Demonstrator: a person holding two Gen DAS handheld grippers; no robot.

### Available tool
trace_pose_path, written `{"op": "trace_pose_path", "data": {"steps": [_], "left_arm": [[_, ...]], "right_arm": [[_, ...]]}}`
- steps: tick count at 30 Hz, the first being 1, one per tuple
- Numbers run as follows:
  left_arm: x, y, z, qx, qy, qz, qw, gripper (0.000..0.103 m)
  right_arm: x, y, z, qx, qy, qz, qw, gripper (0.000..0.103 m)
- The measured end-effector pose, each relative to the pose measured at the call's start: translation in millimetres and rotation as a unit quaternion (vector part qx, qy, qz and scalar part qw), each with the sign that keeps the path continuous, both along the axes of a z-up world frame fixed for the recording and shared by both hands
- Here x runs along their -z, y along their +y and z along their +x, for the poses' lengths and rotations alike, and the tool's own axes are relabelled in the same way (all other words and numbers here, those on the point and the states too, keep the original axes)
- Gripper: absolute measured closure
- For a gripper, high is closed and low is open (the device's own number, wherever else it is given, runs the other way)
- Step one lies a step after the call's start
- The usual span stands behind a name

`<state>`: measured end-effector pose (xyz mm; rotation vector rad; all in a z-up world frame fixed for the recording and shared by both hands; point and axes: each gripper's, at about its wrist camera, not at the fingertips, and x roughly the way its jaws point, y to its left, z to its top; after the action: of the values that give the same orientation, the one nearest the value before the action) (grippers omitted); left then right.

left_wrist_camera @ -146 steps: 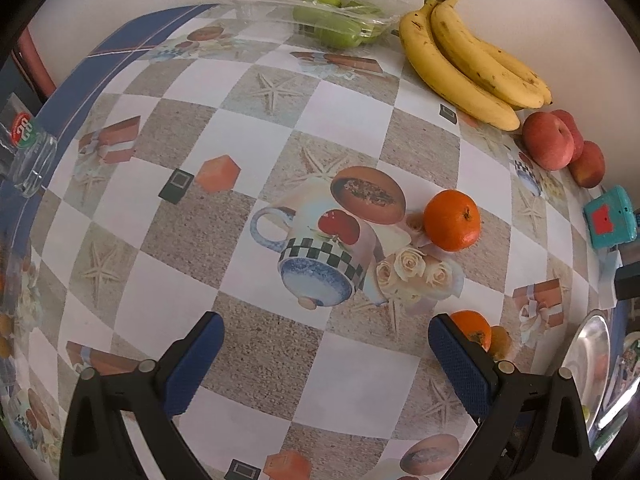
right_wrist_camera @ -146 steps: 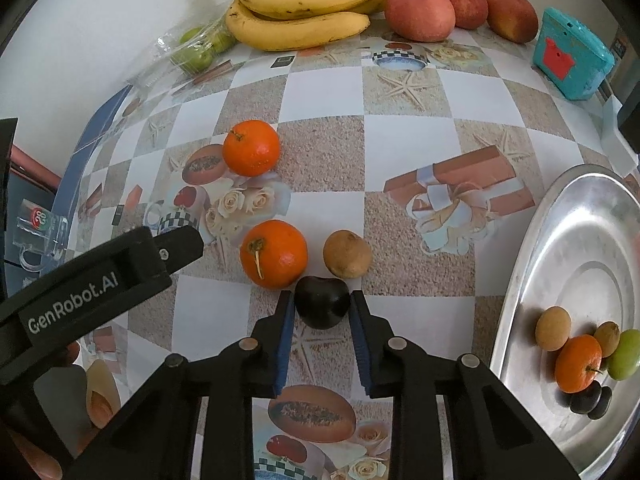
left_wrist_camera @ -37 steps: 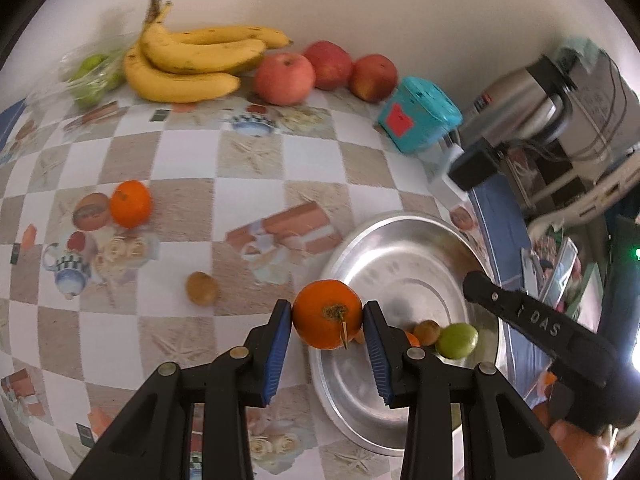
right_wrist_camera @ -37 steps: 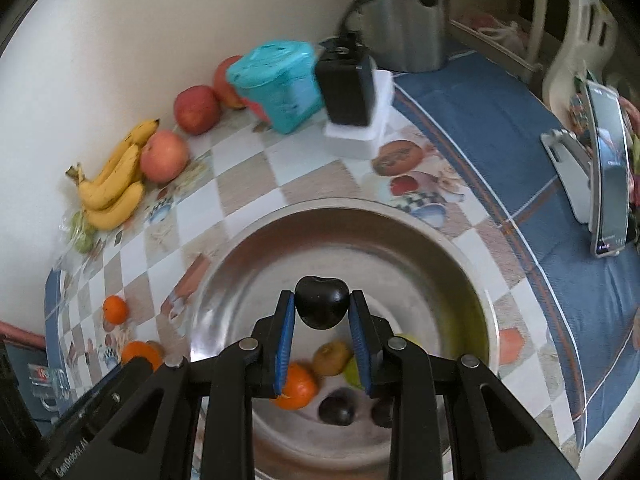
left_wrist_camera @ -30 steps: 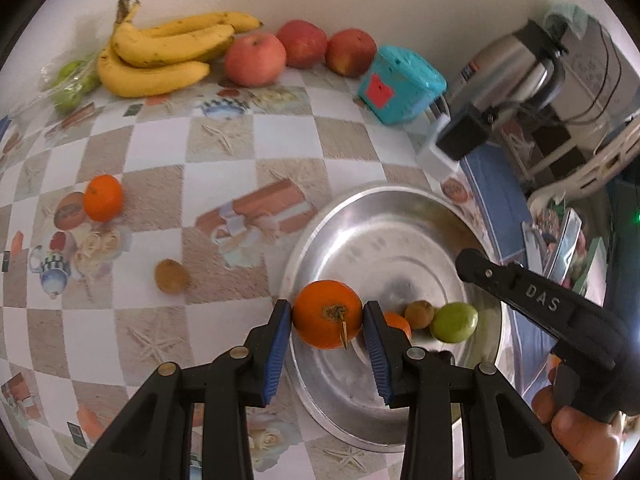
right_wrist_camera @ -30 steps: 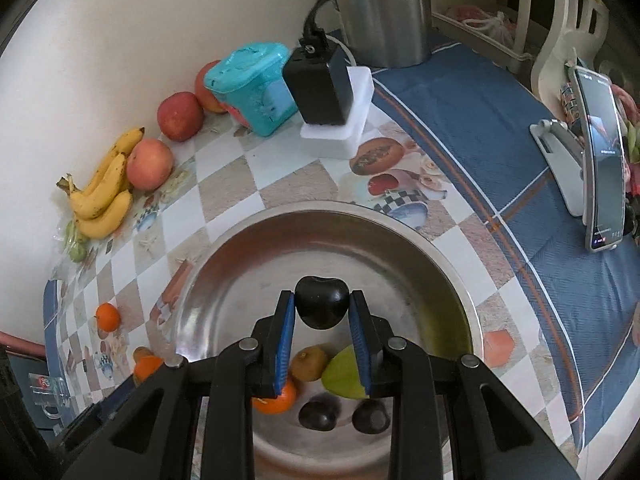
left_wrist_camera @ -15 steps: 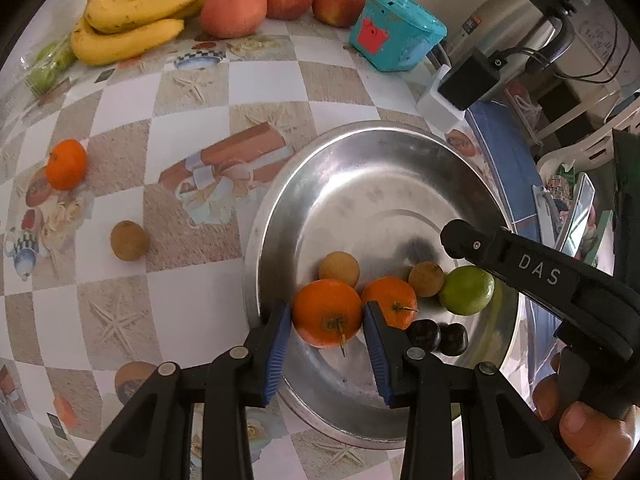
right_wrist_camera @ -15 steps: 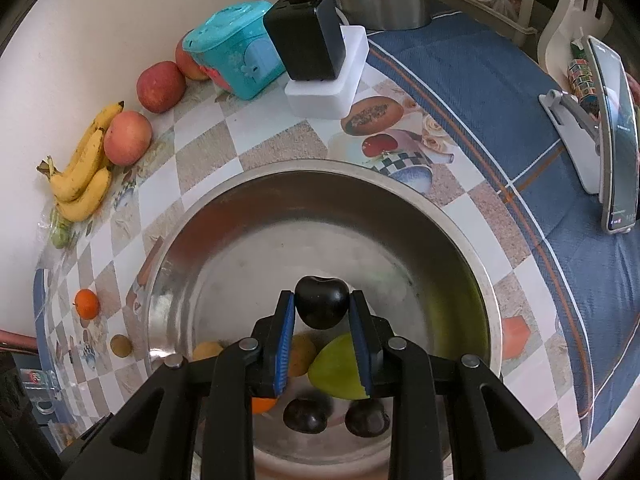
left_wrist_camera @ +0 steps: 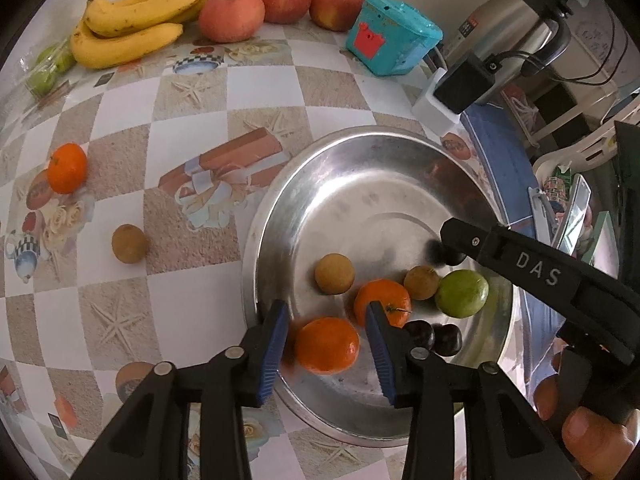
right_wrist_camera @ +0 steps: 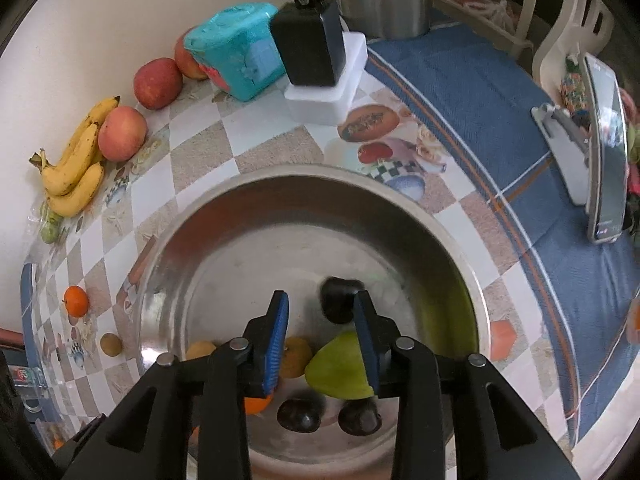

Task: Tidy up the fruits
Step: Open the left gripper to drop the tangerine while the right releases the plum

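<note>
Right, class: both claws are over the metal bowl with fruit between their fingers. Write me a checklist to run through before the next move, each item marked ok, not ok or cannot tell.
1. Left claw opening, pads off the orange: ok.
2. Right claw opening, dark plum loose: ok.
3. Both fruits inside the metal bowl: ok.
4. Plum at rest: cannot tell, it looks blurred.
5. Fruit left on the table: not ok, a small orange and a brown fruit lie outside the bowl.
6. Claws apart from each other: ok.
</note>
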<state>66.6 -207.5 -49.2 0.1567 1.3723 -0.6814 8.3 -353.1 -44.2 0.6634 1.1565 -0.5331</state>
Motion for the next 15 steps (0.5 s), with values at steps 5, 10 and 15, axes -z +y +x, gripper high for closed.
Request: {"op": "trace_pose_path", "data": {"steps": [5, 10, 15], "left_arm": [[-10, 4, 2, -0.003, -0.009, -0.007, 0.9999, 0.058], [-20, 14, 9, -0.018, -0.014, -0.015, 0.9996, 0.058], [-27, 29, 18, -0.045, -0.025, -0.014, 0.9986, 0.058]], "right_arm": [[-21, 7, 3, -0.014, -0.013, -0.023, 1.000, 0.068], [-41, 12, 4, -0.024, -0.035, -0.036, 0.998, 0.068], [-49, 16, 4, -0.030, -0.047, -0.035, 0.998, 0.068]]}}
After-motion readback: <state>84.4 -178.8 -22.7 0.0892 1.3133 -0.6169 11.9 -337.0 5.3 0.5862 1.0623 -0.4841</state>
